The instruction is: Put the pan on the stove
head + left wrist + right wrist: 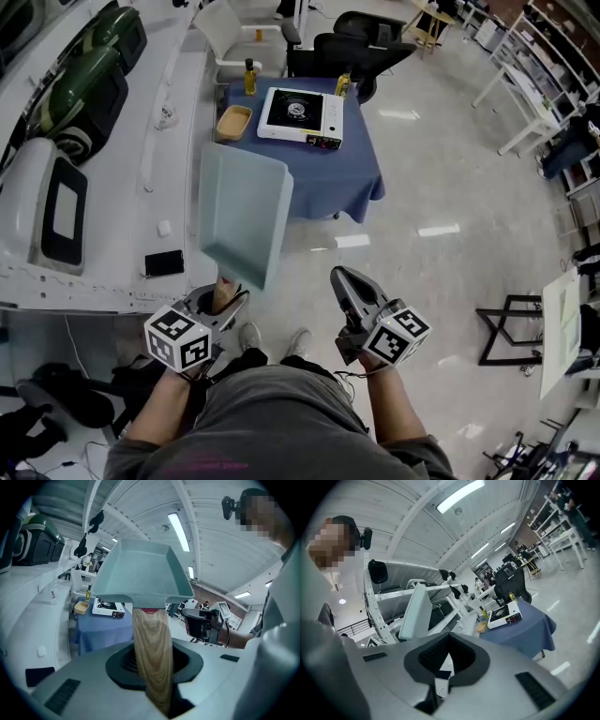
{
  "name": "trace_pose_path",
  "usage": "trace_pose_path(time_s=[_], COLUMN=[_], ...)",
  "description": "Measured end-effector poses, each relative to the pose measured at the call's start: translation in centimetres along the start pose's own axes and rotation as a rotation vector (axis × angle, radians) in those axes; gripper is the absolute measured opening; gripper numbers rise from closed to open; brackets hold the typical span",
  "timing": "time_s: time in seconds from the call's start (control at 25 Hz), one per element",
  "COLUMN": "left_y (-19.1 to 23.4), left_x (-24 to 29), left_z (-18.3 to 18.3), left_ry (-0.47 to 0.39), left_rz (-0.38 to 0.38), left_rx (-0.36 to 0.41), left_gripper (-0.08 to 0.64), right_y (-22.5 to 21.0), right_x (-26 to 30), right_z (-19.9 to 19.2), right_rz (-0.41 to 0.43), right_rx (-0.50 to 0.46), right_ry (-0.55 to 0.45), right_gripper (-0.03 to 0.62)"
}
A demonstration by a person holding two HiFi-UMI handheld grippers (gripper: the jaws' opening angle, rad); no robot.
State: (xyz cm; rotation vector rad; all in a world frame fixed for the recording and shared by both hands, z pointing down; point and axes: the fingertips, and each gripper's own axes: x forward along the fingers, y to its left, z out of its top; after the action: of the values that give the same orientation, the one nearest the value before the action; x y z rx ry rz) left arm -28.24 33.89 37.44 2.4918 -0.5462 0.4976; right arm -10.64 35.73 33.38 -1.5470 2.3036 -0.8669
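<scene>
The pan point(244, 211), square and teal, hangs in the air well short of the stove point(300, 114). It looks stiff and front-heavy, so I judge its smooth wooden handle point(152, 648) the place to hold it, close to the body so it cannot droop or twist. The left gripper point(225, 296) is clamped on that handle, and the right gripper point(342, 277), just as far from the stove, is closed on nothing. No brand or writing is readable on pan or stove.

No legible text, labels, brands or numbers on anything in view
</scene>
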Motion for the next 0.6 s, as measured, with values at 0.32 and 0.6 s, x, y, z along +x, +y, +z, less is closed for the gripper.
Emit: trace_pose_path(time_s=[0.32,0.6], left_y=[-0.7,-2.1], left_x=[0.7,1.9], left_z=[0.1,0.3], left_ry=[-0.01,-0.035], left_rz=[0.012,0.037], left_rx=[-0.009,-0.014], left_gripper=[0.091,0.092], right_y=[-0.8,-2.0], right_x=[-0.7,-2.3], right_z=[0.7,1.6], right_rz=[0.013,0.037], right_rx=[0.006,0.0], right_ry=[-0.016,-0.014], right_gripper=[0.003,0.003])
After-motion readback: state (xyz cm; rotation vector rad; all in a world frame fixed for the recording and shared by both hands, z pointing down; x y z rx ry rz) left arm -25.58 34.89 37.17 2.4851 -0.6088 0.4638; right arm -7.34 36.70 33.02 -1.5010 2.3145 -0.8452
